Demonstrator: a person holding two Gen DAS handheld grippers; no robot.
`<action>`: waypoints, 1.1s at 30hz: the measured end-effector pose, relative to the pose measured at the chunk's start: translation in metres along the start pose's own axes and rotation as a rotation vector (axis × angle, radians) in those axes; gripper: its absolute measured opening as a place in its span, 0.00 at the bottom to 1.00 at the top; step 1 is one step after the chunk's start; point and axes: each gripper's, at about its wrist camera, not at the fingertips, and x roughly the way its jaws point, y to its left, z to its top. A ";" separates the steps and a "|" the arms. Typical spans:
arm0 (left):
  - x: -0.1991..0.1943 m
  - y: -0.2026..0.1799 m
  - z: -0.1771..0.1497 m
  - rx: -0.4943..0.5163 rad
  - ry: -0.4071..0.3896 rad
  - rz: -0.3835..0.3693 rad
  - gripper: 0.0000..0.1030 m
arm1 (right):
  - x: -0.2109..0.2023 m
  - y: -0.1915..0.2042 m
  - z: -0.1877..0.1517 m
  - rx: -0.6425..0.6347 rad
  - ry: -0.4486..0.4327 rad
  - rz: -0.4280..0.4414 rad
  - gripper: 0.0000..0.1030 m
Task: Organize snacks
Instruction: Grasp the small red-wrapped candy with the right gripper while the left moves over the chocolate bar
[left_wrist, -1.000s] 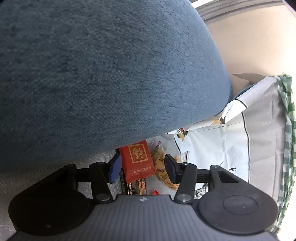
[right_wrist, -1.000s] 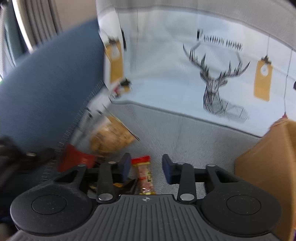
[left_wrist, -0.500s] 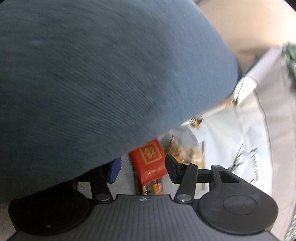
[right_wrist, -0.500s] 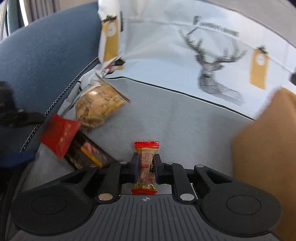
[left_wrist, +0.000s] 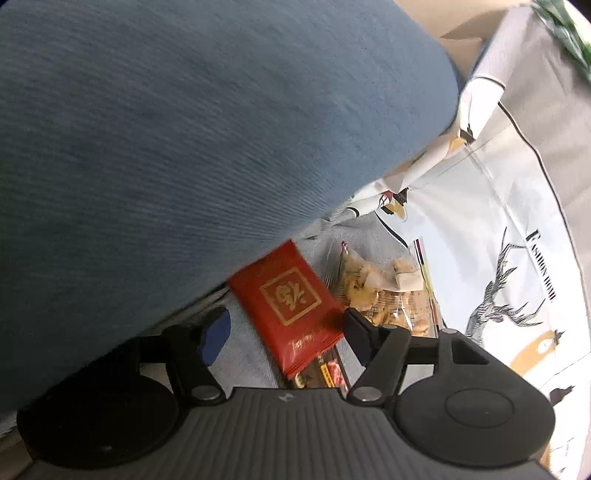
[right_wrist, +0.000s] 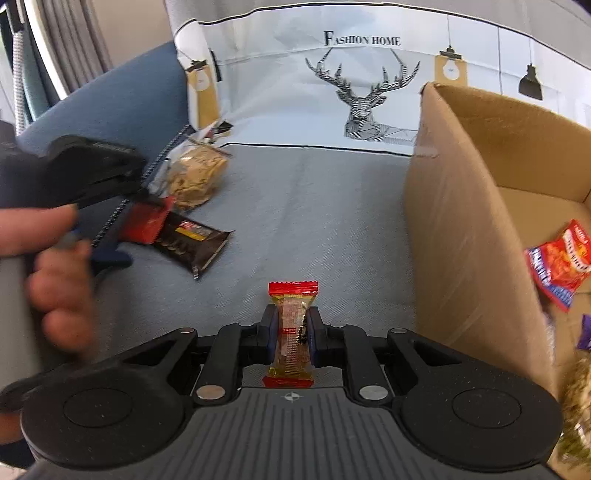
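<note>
My right gripper (right_wrist: 291, 328) is shut on a small red-ended snack bar (right_wrist: 292, 321), held above the grey sofa seat (right_wrist: 314, 206) beside a cardboard box (right_wrist: 443, 229). My left gripper (left_wrist: 284, 332) is open around a red packet with gold print (left_wrist: 288, 306); it also shows in the right wrist view (right_wrist: 146, 221). A dark wrapped bar (right_wrist: 194, 245) lies under the red packet. A clear bag of biscuits (right_wrist: 195, 175) lies just beyond, also in the left wrist view (left_wrist: 384, 295).
The box holds a red snack bag (right_wrist: 561, 262) and other packets. A blue armrest (left_wrist: 184, 147) looms over the left gripper. A deer-print cushion (right_wrist: 362, 85) lines the sofa back. A hand (right_wrist: 55, 280) holds the left gripper.
My right gripper closed on the snack bar, lifted it and moved right toward the box. My left gripper shifted so the red packet sits between its open fingers.
</note>
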 end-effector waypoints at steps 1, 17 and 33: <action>0.004 -0.003 -0.001 0.016 -0.010 0.002 0.76 | 0.000 0.001 -0.003 -0.005 0.000 0.010 0.16; 0.008 -0.057 -0.024 0.489 0.046 -0.098 0.24 | 0.005 -0.001 -0.008 -0.010 0.045 0.041 0.17; 0.013 -0.044 -0.017 0.479 0.146 -0.173 0.45 | 0.015 0.000 -0.002 0.005 0.093 0.032 0.18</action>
